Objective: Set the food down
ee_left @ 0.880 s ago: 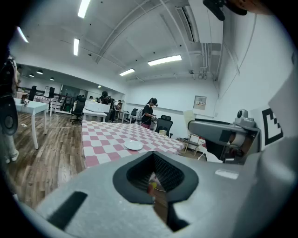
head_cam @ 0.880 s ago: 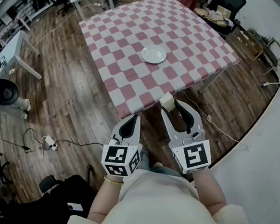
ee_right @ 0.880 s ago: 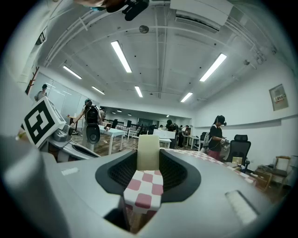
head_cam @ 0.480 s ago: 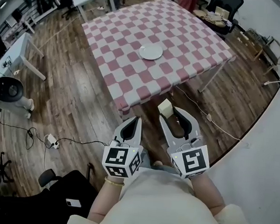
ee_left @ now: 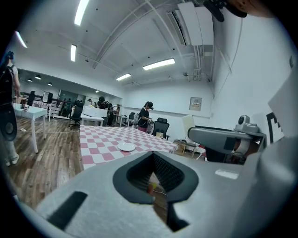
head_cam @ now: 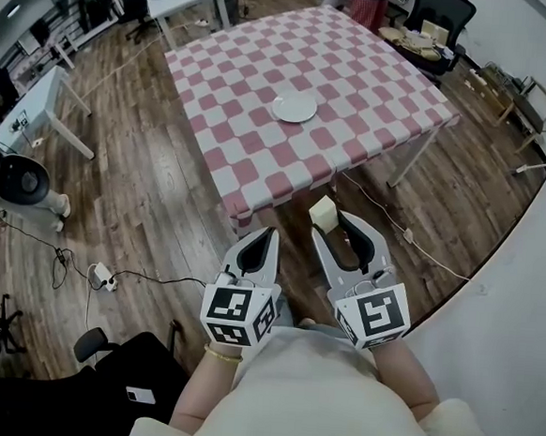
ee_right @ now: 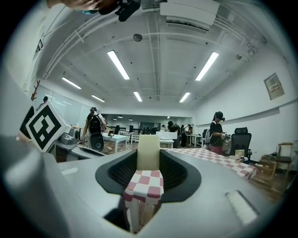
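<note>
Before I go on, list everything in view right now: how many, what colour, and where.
table: one, red-and-white checked cloth, ahead of the grippers
plate: one, white, near the table's middle
food block: one, pale yellow, between the right gripper's jaws, just short of the table's near corner
desks: two, white, left and top left
office chair: one, black, beyond the table
power strip: one, white, on the wood floor, left
left gripper: grey, shut, empty
right gripper: grey, clamped on the food block

One plate point(head_cam: 294, 109), one food block point(head_cam: 323, 210), one checkered table point(head_cam: 368, 83), two tools point(head_cam: 264, 232) point(head_cam: 337, 217).
</note>
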A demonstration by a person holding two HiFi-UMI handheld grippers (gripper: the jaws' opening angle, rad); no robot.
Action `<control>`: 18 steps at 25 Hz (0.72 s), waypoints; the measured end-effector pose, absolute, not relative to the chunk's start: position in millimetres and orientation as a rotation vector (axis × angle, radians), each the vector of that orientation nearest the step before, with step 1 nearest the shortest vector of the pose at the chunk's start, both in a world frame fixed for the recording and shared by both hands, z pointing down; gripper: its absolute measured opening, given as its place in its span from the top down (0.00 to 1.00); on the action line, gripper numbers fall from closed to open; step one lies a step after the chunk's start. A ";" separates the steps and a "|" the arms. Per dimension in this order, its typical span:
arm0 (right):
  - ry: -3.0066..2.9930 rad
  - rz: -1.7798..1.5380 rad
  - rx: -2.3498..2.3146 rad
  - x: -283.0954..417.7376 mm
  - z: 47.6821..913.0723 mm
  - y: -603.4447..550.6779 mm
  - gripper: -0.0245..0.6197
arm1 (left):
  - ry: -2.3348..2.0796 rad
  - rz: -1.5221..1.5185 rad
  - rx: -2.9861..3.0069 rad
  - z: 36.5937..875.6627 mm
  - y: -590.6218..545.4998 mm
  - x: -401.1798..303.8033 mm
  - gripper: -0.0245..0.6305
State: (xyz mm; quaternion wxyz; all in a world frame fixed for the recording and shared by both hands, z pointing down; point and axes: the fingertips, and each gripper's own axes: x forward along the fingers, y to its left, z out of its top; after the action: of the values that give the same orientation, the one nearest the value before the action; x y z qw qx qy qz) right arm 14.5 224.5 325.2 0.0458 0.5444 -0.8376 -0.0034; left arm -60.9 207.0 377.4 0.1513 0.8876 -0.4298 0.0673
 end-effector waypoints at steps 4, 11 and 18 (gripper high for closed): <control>-2.556 0.000 1.665 18.7 326.7 224.3 0.72 | -1.239 0.192 2.545 377.8 207.8 -57.5 0.96; -2.545 0.007 1.663 29.0 331.0 224.1 0.72 | -1.239 0.198 2.545 380.1 208.0 -47.2 0.96; -2.539 0.022 1.683 40.1 334.6 215.4 0.72 | -1.217 0.209 2.546 385.0 200.6 -35.8 0.96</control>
State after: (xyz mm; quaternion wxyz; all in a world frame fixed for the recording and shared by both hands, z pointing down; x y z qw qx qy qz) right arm 40.1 215.4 334.6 0.0475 0.5518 -0.8326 0.0072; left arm -35.8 200.6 385.0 0.1553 0.8888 -0.4249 0.0729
